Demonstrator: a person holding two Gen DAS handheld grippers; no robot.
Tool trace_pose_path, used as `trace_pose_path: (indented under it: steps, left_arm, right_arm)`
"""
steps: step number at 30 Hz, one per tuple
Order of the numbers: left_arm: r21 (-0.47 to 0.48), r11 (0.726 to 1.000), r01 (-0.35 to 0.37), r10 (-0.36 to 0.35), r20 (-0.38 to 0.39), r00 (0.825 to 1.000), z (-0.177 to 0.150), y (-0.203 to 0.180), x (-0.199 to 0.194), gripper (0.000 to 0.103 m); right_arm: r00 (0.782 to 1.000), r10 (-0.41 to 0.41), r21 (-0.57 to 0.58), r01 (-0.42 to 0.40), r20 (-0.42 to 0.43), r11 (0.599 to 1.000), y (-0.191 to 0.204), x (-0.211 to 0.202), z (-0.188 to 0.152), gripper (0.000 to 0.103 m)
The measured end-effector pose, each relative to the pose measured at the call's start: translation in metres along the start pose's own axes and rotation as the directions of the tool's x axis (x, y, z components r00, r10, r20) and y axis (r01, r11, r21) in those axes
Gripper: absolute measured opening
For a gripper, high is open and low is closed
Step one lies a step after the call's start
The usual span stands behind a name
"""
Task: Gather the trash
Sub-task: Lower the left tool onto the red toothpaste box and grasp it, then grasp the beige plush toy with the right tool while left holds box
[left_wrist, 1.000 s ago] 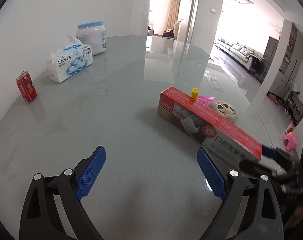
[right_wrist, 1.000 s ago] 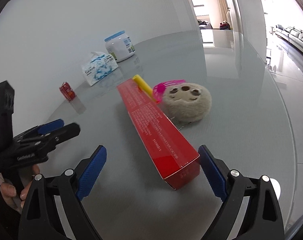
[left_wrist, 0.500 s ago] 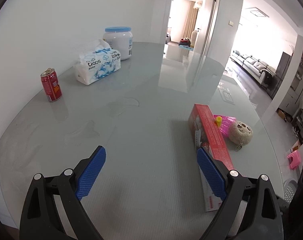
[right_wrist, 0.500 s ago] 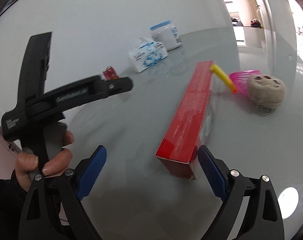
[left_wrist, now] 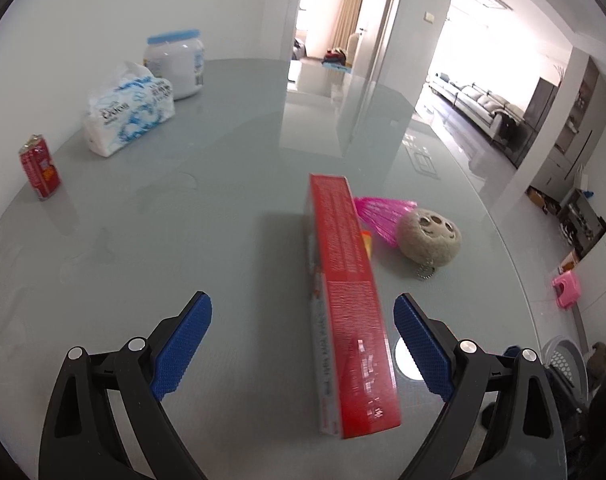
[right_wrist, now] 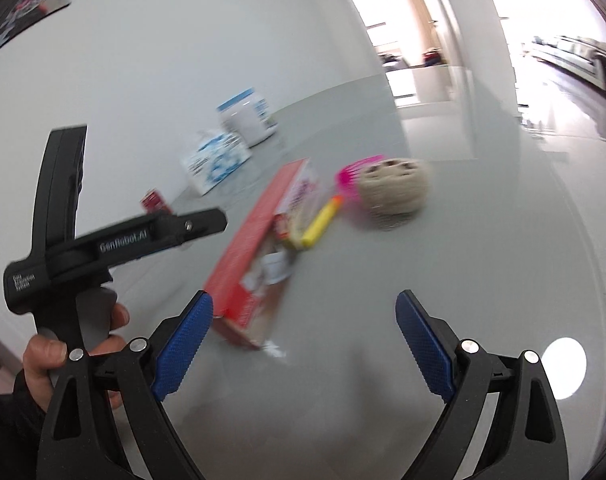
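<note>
**Both claws wide, long red box between the left fingers**

Left claw [left_wrist: 303, 344] spread wide, holding nothing; the long red box [left_wrist: 345, 280] lies on the glass desk [left_wrist: 183, 240] with its near end between the fingers, touching neither. Right claw [right_wrist: 304, 346] also wide and empty, box [right_wrist: 255, 256] just beyond its left finger. Beside the box, right: pink brush [left_wrist: 383, 216], round plush toy [left_wrist: 429, 240]. Far left: red can [left_wrist: 39, 167], tissue pack [left_wrist: 127, 114], white jar [left_wrist: 177, 64]. Right view blurred.
</note>
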State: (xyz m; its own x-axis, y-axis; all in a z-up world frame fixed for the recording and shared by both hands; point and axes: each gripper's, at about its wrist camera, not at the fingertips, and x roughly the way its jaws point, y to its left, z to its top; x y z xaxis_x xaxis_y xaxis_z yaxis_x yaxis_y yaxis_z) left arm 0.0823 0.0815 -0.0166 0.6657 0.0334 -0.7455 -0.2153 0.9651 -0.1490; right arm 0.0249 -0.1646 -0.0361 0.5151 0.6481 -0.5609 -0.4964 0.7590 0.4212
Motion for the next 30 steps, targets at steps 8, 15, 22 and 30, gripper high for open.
trace_pose_path:
  steps: [8,15,22,30]
  left_arm:
    - [0.056,0.996,-0.065,0.07,-0.079,0.994,-0.004,-0.026,0.032,0.091]
    - [0.053,0.996,-0.076,0.082,-0.121,0.989,-0.006,-0.02,0.046,0.06]
    - [0.015,1.0,-0.015,0.017,-0.116,0.993,-0.009,-0.005,0.047,0.034]
    - [0.021,0.999,-0.047,0.047,0.002,0.999,-0.005,0.013,0.017,0.034]
  right_arm:
    - [0.997,-0.059,0.061,0.057,0.042,0.997,-0.026,-0.013,0.004,0.088]
    - [0.997,-0.068,0.042,0.067,0.046,0.997,-0.024,-0.01,0.011,0.088]
    - [0.995,-0.097,0.031,0.096,0.033,0.995,-0.02,0.01,0.018,0.088]
    - [0.968,-0.251,-0.015,0.251,0.016,0.968,-0.018,0.046,0.042,0.088]
